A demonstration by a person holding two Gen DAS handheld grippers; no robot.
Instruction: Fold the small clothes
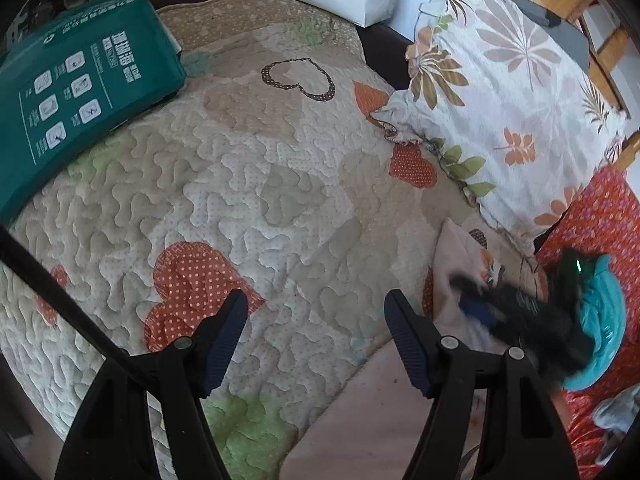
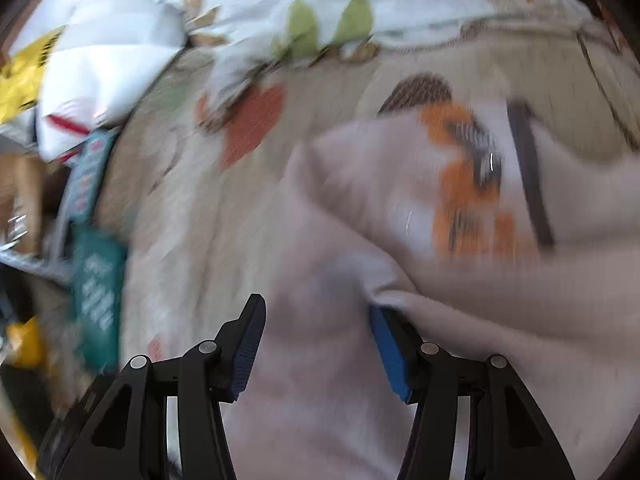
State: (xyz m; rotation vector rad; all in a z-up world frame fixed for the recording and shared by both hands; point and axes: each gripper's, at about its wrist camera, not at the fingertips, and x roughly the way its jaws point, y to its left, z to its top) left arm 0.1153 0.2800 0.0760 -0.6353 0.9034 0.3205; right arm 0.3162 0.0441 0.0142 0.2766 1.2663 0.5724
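Pale pink cotton, printed with an orange and dark figure: a small garment (image 2: 400, 208) is spread on a quilted bedcover (image 1: 248, 184) with heart patches. The garment is seen at the lower right of the left wrist view, part of it running under that gripper's right finger.

Left gripper (image 1: 316, 312): jaws wide apart, nothing between them. It is held above bare quilt, just left of the garment's edge; judged to be waiting clear while the other side is worked.

Right gripper (image 2: 316, 336): jaws apart, nothing clamped. Pink cloth fills the gap between the fingers, and a raised fold of the garment is bunched against the blue pad of the right-hand finger (image 2: 390, 352). Whether the pad is pressing the fold or merely touching it cannot be told; the view is heavily motion-blurred. From the left wrist camera this gripper is seen as a dark blurred shape over the garment, a teal-gloved hand (image 1: 600, 320) behind it.

The placement suggests a fold being pushed or an edge being sought, the open jaws set astride the cloth for a pinch.

Surroundings noted:
- floral pillow (image 1: 500, 100) beyond the garment, near it
- green package (image 1: 80, 92) at the far left of the bed, well apart
- red patterned cloth (image 1: 600, 220) at the right edge
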